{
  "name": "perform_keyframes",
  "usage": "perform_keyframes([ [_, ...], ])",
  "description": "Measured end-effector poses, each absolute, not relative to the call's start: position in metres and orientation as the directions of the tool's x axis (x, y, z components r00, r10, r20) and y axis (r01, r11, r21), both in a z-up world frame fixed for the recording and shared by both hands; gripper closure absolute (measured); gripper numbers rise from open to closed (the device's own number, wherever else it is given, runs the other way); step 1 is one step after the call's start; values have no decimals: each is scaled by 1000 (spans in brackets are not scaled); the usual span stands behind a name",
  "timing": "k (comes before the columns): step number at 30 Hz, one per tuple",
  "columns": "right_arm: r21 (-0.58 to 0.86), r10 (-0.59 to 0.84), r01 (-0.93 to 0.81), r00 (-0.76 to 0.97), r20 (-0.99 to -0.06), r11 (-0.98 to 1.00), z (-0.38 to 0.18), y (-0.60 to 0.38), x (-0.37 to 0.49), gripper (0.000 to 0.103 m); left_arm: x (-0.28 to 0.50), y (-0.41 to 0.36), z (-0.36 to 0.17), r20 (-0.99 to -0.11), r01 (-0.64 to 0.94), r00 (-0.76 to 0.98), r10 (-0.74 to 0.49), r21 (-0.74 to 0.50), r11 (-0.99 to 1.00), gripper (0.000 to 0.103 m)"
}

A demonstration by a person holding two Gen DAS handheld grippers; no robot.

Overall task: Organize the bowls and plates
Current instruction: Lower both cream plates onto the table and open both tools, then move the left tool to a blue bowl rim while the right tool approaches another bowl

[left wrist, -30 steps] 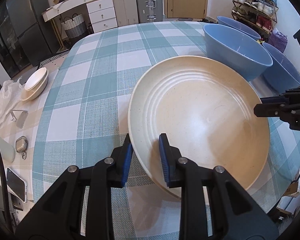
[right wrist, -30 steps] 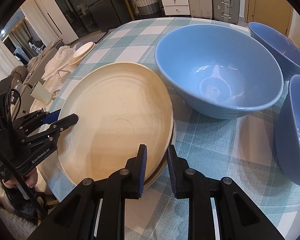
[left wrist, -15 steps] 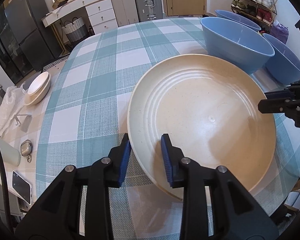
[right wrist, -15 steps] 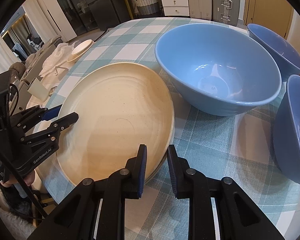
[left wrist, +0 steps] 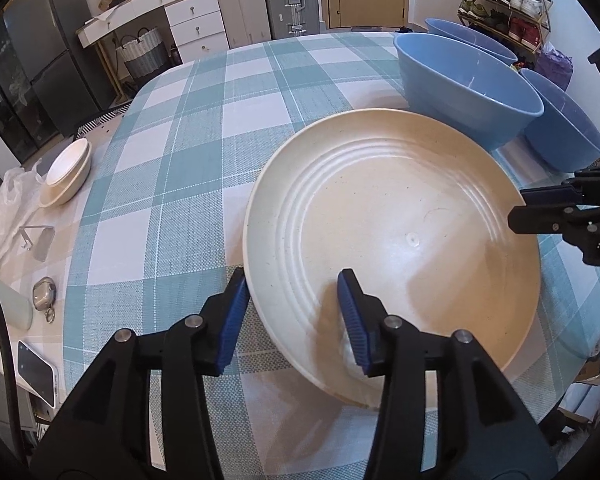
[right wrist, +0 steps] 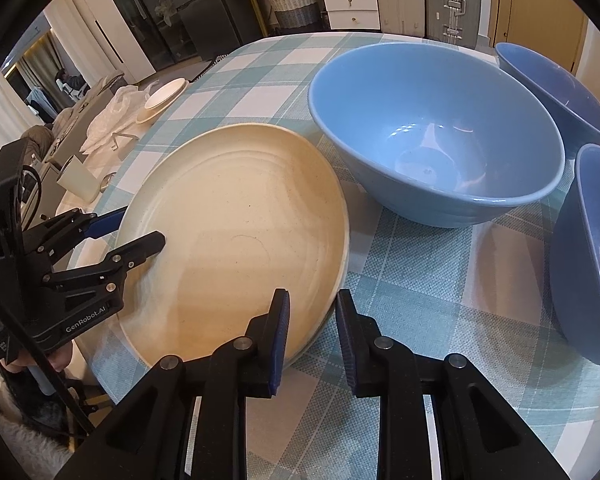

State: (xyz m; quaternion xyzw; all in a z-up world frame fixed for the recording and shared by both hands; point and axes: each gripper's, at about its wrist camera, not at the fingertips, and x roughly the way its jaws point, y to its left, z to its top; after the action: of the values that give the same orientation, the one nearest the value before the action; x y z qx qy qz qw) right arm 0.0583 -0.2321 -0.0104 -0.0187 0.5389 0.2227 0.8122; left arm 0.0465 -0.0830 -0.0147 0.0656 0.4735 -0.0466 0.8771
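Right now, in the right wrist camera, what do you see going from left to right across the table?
Left gripper → cream plate → big blue bowl → blue bowl at the right edge.

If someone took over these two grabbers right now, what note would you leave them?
Left gripper: jaws opening, straddling the near rim of the cream plate, pads clear of it.
Right gripper: jaws just starting to open around the plate's opposite rim.
Plate: set down on the checked tablecloth; a second rim seems to show beneath it.
Three blue bowls stand separately beside it.
Two small cream dishes sit stacked at the far table edge.
Done: plate placed. Left: back both grippers off, then nest the bowls.
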Motion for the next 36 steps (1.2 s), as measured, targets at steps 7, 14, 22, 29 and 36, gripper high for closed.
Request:
perform_keyframes([
  [7,233,377,-390,347,-859,891,6,-241,55,48,43,-83,7,-810,163,581,-82,17,987,29],
  [14,240,399,-392,399,-826,888,31,-255,50,18,42,-93,37,-780,205,607,-150,-29,978,25],
  [22,207,377,-369,480,-792,906,61,-280,50,6,51,-116,71,-739,261,642,-202,-37,965,22],
  [29,172,343,-340,543,-766,925,89,-309,50,1,71,-139,89,-728,292,643,-238,-55,955,21],
  [36,160,318,-303,594,-739,939,113,-338,54,1,92,-157,105,-701,302,660,-272,-84,950,2],
])
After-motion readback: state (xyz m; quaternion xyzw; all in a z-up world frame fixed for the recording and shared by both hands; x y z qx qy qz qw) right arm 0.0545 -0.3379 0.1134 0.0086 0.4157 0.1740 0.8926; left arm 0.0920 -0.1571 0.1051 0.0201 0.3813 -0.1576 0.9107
